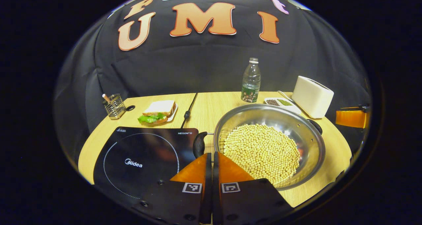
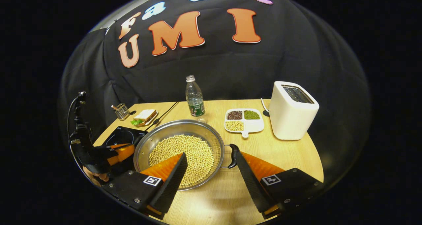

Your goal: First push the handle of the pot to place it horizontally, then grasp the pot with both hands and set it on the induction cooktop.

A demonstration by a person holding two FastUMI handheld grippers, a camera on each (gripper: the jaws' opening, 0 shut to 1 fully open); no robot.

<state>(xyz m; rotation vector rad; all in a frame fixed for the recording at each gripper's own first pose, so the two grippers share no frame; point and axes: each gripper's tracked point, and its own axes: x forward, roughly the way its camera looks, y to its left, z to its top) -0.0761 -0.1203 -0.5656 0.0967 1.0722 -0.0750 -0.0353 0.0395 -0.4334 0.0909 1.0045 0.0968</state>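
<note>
A steel pot (image 1: 296, 126) filled with yellow beans stands on the wooden table, right of the black induction cooktop (image 1: 141, 159). My left gripper (image 1: 211, 155) is shut with nothing between its fingers, its tips just behind the pot's black left handle (image 1: 199, 144). In the right gripper view the pot (image 2: 178, 127) lies ahead, and my right gripper (image 2: 211, 155) is open wide. One finger reaches over the pot's rim, and the other fingertip (image 2: 242, 160) sits beside the black right handle (image 2: 233, 155). The left gripper (image 2: 120, 152), held by a hand, sits at the pot's far side over the cooktop (image 2: 120, 136).
Behind the pot stand a water bottle (image 1: 251, 81), a divided dish of beans (image 2: 244, 120) and a white toaster (image 2: 292, 110). A sandwich on a plate (image 1: 158, 112), a wire holder (image 1: 114, 106) and a black cable (image 1: 188, 110) lie at the back left.
</note>
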